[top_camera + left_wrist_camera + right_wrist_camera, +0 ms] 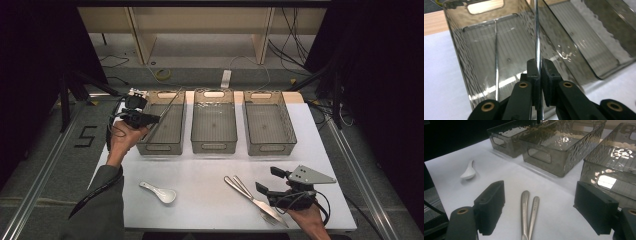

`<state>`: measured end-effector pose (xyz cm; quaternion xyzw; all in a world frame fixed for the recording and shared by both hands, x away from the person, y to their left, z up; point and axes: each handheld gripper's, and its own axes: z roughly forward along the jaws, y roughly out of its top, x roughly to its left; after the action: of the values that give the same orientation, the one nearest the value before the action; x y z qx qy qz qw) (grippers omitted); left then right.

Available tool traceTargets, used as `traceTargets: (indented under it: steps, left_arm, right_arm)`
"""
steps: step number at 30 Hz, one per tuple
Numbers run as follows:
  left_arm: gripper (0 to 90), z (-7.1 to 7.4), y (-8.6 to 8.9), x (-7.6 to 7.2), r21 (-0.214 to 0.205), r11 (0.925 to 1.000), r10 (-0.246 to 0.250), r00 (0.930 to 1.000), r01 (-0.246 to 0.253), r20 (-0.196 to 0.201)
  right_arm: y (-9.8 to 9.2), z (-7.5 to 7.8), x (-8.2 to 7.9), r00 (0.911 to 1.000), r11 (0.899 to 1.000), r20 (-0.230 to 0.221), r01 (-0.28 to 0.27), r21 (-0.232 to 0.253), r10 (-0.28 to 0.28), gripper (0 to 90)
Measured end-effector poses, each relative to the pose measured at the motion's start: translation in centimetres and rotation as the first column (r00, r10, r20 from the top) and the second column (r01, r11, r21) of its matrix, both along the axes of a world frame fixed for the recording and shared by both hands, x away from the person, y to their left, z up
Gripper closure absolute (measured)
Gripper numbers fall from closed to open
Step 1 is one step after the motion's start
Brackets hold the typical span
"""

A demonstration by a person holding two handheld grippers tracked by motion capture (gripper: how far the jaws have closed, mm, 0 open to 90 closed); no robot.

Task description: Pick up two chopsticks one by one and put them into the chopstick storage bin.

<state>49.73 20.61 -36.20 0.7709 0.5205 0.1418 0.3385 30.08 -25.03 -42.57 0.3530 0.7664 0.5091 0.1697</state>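
My left gripper (151,119) (538,67) is shut on a thin metal chopstick (168,104) (536,37), held over the left smoky plastic bin (160,148) (461,50). The stick slants up and away across the bin. A second thin metal stick (496,62) leans inside that bin. At the front right my right gripper (268,180) (541,195) stands open, with nothing between its jaws, just above a metal fork and knife (250,195) (524,215). A white ceramic spoon (160,192) (468,171) lies at the front left.
Three bins stand in a row at the back of the white table (200,170): the left one, a middle one (214,146) (541,157) and a right one (270,147) (609,182). Cables and shelving lie on the floor beyond.
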Motion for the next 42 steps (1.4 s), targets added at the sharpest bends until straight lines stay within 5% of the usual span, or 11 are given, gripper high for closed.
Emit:
traceTargets:
  steps: [19,36,38,42]
  left_arm:
    - [84.7,-2.1,1.2,2.7,-0.003,0.9982,0.060,0.9976,-0.060,-0.034]
    - [84.2,-4.1,1.5,3.6,0.025,0.9953,0.095,0.9947,-0.094,-0.041]
    - [82.5,-4.2,1.5,3.7,0.037,0.9933,0.110,0.9933,-0.109,-0.034]
    - [56.1,-4.1,1.7,3.7,0.006,0.9919,0.127,0.9915,-0.127,-0.027]
  right_arm:
    - [0.0,0.0,0.0,1.0000,1.000,-0.001,-0.004,0.002,0.004,25.3]
    - [0.0,0.0,0.0,1.0000,1.000,-0.002,-0.005,0.001,0.005,25.3]
    - [0.0,0.0,0.0,1.0000,1.000,-0.001,-0.005,0.002,0.005,25.3]
    - [0.0,0.0,0.0,1.0000,1.000,-0.001,-0.006,0.001,0.006,25.4]
